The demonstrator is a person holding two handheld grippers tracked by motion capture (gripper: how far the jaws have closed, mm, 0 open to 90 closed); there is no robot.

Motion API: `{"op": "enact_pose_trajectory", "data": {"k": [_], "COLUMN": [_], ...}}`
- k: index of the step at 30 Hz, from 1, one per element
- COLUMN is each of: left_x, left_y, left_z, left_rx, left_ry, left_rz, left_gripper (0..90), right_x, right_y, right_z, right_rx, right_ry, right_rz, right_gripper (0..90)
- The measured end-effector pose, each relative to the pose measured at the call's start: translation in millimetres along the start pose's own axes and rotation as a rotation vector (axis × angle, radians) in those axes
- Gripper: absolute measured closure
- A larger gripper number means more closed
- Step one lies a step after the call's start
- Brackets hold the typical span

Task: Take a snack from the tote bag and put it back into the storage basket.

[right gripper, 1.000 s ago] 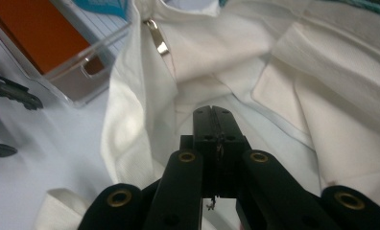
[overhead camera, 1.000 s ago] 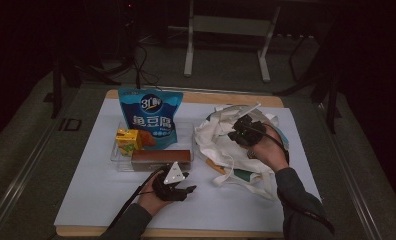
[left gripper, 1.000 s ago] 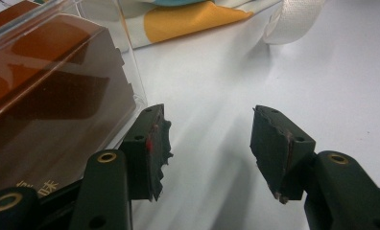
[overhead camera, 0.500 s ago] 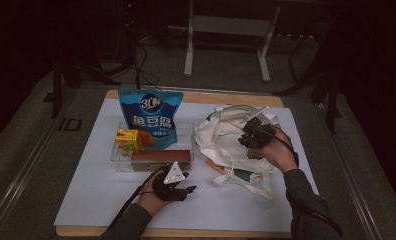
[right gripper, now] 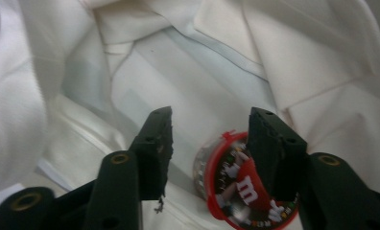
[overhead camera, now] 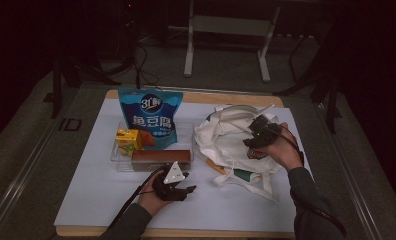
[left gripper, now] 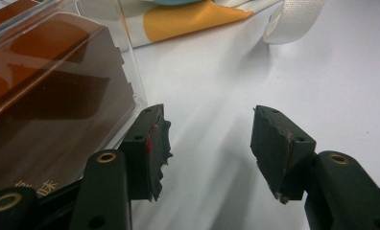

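Candy tub loose on white bag, both grippers' jaws open.

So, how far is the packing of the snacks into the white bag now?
One item looks done: the round red candy tub lies inside the white cloth bag, and the right gripper, whose jaws have just been opening, stands over it without pressing. The left gripper waits open beside the clear tray. The blue snack pouch, yellow carton and brown box remain unpacked.
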State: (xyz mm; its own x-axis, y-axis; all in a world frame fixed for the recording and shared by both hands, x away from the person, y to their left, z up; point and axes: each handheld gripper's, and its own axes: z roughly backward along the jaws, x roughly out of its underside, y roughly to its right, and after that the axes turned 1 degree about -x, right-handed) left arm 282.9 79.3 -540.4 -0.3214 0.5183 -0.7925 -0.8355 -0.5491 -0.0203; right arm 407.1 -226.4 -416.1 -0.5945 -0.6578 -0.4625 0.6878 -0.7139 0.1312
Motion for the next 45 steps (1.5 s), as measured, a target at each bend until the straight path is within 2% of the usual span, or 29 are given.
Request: {"op": "enact_pose_trajectory", "data": {"k": [18,27,33,45], "left_x": [-0.1,-0.2,-0.3,-0.3], "left_y": [0.0,-0.1,0.0,-0.1], "left_z": [-0.5,-0.5,-0.5,-0.5], "left_rx": [0.002,0.002,0.003,0.004], "left_ry": [-0.003,-0.004,-0.005,-0.006], "left_rz": [0.003,0.002,0.000,0.000], "left_gripper": [45.3,45.2,45.2,45.2], "right_x": [14.9,19.2,22.5,28.0], "right_y": [18.5,22.9,27.8,30.2], "right_z": [-7.2,-12.5,-16.3,-26.3], "right_rx": [0.013,0.025,0.026,0.023], "right_ry": [-0.054,-0.077,-0.092,-0.138], "right_rz": [-0.067,-0.088,-0.112,-0.122], "right_gripper": [35.1,28.8,26.6,24.2]}}
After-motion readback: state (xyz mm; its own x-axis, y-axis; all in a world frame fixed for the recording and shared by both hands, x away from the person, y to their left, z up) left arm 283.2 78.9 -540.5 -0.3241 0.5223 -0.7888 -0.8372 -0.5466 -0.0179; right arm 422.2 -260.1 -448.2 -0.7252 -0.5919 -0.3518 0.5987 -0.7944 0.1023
